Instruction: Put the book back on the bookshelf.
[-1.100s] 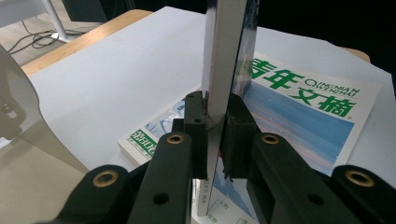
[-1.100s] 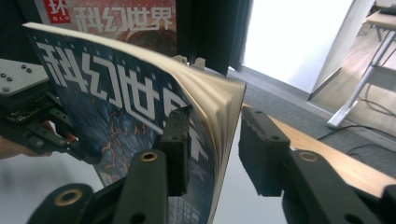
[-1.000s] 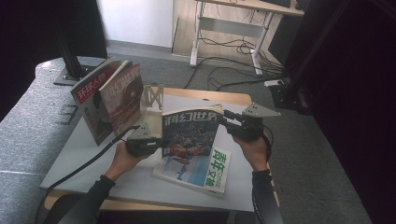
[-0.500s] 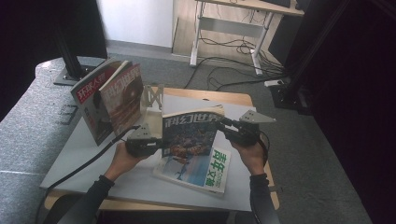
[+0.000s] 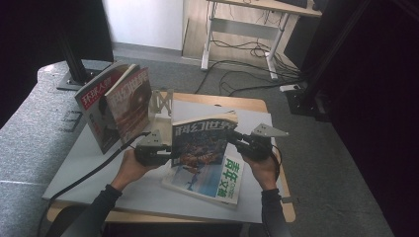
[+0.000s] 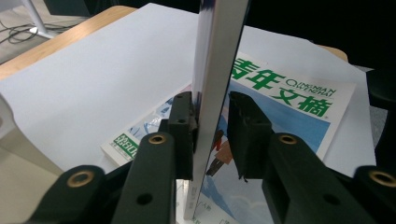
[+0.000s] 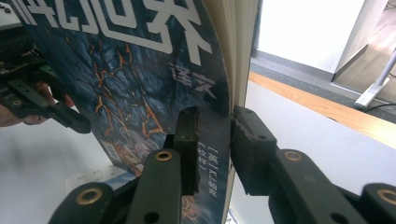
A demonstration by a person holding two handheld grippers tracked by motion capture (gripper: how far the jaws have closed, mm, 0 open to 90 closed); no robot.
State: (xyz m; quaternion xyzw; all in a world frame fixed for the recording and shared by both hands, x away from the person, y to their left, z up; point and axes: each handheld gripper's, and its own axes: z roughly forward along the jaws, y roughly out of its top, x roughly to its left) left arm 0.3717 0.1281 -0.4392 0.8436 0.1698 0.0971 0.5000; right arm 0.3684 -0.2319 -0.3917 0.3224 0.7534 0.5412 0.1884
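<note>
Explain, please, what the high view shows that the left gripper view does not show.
The high view adds the front cover of the upright magazine, two more magazines standing at the left, and a wooden rack. The left gripper view adds the detail at the left gripper: its jaws have just been opening, with the upright magazine's edge between them, one jaw on it and the other apart. Both share the upright magazine, the flat magazine with green title letters and the white sheet.
</note>
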